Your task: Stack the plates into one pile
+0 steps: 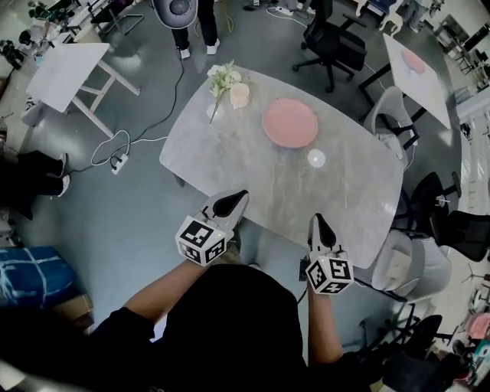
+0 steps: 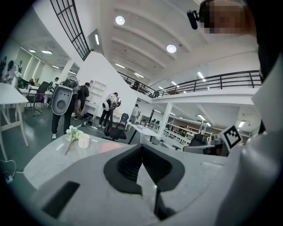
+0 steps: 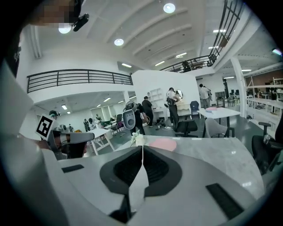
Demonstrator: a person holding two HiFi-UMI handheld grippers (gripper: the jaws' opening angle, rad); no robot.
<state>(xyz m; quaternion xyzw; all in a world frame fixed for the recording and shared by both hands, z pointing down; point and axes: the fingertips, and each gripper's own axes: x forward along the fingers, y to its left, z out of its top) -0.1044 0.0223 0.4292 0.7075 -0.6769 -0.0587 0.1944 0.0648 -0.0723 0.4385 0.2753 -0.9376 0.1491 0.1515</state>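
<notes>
A pink plate pile [image 1: 289, 122] lies on the far part of the grey marble table [image 1: 230, 161]; whether it is one plate or more I cannot tell. It also shows as a pink patch in the left gripper view [image 2: 111, 146] and the right gripper view [image 3: 162, 143]. Both grippers hover at the table's near edge, well short of the plate. My left gripper [image 1: 238, 198] is shut with nothing between its jaws [image 2: 142, 149]. My right gripper [image 1: 317, 221] is likewise shut and empty [image 3: 142, 148].
A white flower sprig [image 1: 223, 79] and a cream cup [image 1: 240, 95] stand at the table's far left. A small white round object [image 1: 316, 158] sits near the plate. Office chairs [image 1: 331, 42] and grey chairs [image 1: 409, 264] ring the table. A person [image 1: 193, 23] stands beyond it.
</notes>
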